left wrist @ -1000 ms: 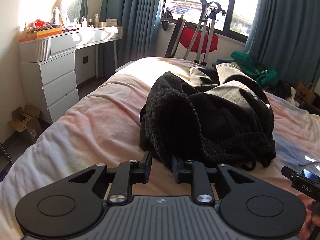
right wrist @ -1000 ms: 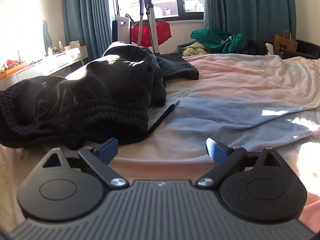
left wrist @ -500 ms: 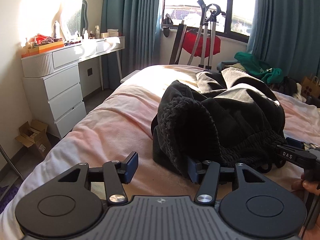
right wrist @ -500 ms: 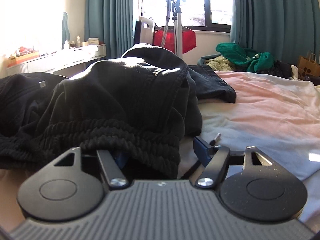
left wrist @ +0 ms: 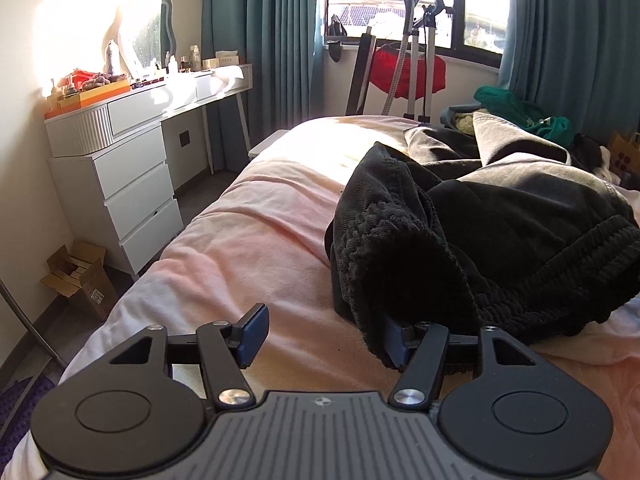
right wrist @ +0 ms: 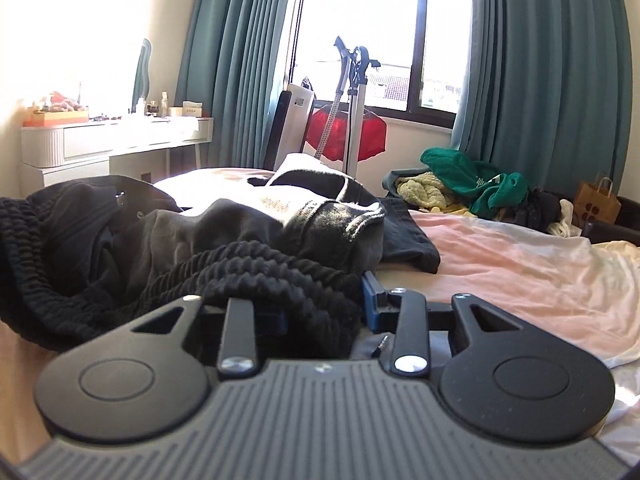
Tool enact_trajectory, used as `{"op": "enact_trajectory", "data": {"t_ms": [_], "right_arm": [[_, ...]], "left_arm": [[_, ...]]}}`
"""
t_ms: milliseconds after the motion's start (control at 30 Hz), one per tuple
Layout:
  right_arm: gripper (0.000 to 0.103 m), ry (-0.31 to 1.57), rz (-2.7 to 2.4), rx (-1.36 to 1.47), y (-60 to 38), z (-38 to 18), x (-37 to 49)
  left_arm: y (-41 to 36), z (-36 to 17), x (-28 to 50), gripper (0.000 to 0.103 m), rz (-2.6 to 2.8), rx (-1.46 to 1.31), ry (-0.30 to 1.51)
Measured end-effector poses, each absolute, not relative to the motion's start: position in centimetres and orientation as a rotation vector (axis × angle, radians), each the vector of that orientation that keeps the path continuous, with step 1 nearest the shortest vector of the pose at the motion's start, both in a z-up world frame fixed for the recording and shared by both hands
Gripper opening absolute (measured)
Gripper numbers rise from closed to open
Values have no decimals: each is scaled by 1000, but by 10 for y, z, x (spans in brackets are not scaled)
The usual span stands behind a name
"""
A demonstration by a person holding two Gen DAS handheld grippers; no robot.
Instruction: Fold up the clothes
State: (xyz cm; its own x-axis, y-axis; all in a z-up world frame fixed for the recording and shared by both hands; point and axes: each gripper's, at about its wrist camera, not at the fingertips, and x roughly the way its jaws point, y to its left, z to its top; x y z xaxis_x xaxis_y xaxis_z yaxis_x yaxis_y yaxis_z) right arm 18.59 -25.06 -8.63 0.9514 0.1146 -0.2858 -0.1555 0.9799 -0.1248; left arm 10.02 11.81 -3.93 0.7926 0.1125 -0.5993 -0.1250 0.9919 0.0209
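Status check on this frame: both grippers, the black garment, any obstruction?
Left gripper open, beside waistband. Right gripper closing around ribbed waistband, grip unconfirmed. Crumpled black fabric trousers unfolded on pink bedsheet. Nothing in the way.

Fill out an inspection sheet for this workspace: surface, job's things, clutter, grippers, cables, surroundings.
Surface: bed with a rumpled pink sheet.
Job's things: black garment lies bunched, unfolded, its ribbed waistband toward the grippers.
Clutter: green clothes pile and paper bag past the far edge of the bed.
Grippers: left gripper open, one finger under the garment's edge; right gripper has the waistband between its fingers, grip not clear.
Cables: nothing seen.
Surroundings: white dresser, cardboard box on the floor, teal curtains, window.
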Motion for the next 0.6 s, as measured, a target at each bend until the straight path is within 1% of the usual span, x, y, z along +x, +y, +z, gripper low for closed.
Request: {"op": "enact_trajectory", "data": {"t_ms": [167, 333, 533, 600], "right_arm": [[23, 307, 144, -122, -258, -56, 143], [22, 341, 155, -43, -260, -41, 88], [22, 643, 93, 27, -249, -98, 62], [22, 699, 73, 103, -254, -111, 65]], "left_arm": [[133, -34, 95, 62, 118, -26, 622], [138, -40, 95, 62, 54, 9, 641], [133, -55, 92, 62, -38, 114, 662], [130, -63, 90, 62, -70, 160, 667]]}}
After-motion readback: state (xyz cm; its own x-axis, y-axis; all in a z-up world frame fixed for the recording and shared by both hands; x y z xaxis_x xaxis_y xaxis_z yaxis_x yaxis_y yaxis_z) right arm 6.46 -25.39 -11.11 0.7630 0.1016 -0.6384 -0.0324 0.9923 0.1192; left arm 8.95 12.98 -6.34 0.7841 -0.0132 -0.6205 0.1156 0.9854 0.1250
